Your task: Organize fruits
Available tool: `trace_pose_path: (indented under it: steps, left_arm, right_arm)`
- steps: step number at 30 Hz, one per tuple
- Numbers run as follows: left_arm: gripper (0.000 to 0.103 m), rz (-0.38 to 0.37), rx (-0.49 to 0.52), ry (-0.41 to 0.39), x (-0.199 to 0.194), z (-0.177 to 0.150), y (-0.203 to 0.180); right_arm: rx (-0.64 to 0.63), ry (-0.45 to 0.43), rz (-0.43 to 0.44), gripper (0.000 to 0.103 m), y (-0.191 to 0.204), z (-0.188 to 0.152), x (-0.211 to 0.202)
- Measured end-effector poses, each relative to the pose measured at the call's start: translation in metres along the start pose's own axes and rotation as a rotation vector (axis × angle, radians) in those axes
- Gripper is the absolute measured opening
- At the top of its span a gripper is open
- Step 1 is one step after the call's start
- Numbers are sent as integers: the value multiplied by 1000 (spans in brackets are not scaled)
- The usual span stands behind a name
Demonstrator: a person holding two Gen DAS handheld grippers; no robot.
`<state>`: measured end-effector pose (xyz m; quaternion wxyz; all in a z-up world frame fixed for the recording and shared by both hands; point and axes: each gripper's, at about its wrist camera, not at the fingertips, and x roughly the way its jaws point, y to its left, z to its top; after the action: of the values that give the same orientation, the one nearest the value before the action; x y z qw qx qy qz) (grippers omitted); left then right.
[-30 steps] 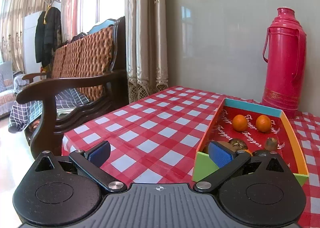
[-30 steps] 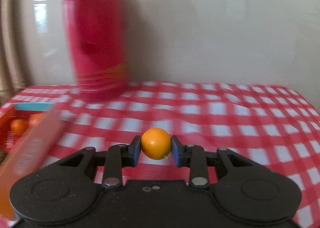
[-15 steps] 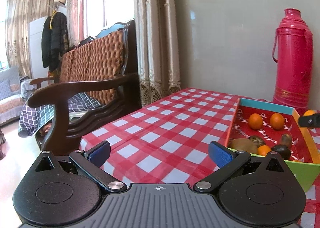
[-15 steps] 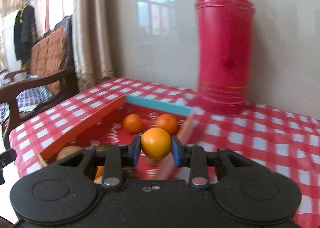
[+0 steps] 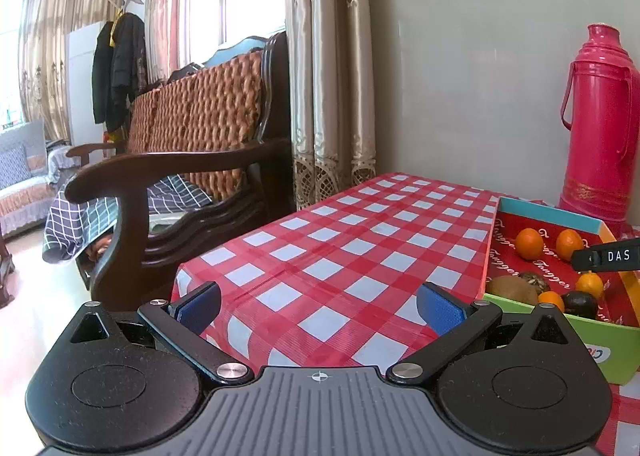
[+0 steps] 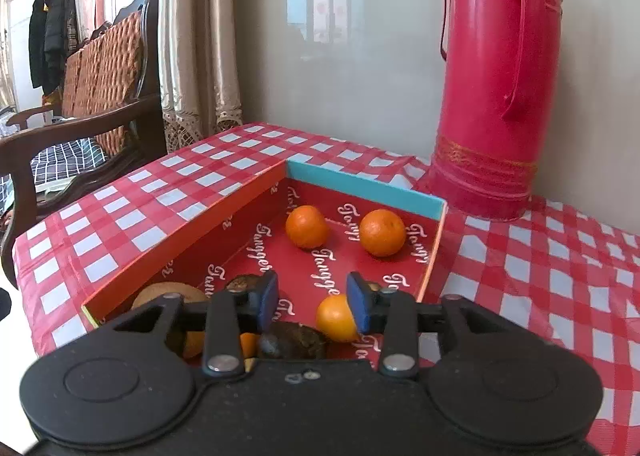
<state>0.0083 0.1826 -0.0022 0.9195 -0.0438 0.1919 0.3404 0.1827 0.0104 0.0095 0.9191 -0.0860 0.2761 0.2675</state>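
Your right tongs (image 6: pixel 312 306) are opening over the box (image 6: pixel 182 234) — the orange (image 6: pixel 334 318) lies free inside, beside one pad. Lift straight up, clear of the wall. Left tongs (image 5: pixel 320 306) gape empty over the worktop (image 5: pixel 360 244).

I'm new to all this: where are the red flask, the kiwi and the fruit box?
Red flask (image 6: pixel 496 95), right wrist view, mid body.
Kiwi (image 5: pixel 512 290), left wrist view, its top.
Fruit box (image 6: pixel 360 191), right wrist view, blue far wall.
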Motion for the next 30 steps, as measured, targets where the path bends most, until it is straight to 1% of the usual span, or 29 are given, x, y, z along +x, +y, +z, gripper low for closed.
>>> trace_pose_path:
  steps: [2, 5, 9, 11, 12, 13, 17, 22, 25, 27, 28, 30]
  left_arm:
    - [103, -6, -2, 2, 0, 0, -1]
    - [103, -16, 7, 0, -1, 0, -6]
    - [103, -35, 27, -1, -5, -1, -15]
    - [103, -44, 34, -3, -7, -1, -20]
    - [103, -52, 37, -3, -8, -1, -23]
    - [103, -62, 40, -2, -9, -1, -26]
    - [103, -111, 62, 6, -14, -1, -43]
    - [103, -171, 134, -8, -27, -5, -72]
    - [103, -220, 204, -20, -39, -6, -89]
    - [103, -249, 257, -12, -50, -6, -97]
    - [103, -257, 270, -3, -57, -4, -99]
    - [103, -289, 262, 4, -72, 0, -98]
  right_arm:
    - [-4, -21, -14, 67, -1, 1, -6]
    - [-13, -45, -28, 68, -1, 3, -17]
    - [0, -64, -57, 77, -6, 2, -36]
    - [9, -69, -76, 78, -10, 0, -46]
    - [17, -72, -87, 80, -13, -2, -52]
    - [26, -75, -100, 81, -16, -5, -58]
    - [53, -86, -163, 92, -27, -20, -85]
    - [117, -72, -232, 94, -41, -50, -120]
    - [172, -47, -268, 96, -47, -71, -138]
    - [212, -39, -293, 96, -48, -82, -151]
    - [232, -39, -297, 96, -48, -85, -157]
    - [257, -42, -319, 97, -45, -90, -169]
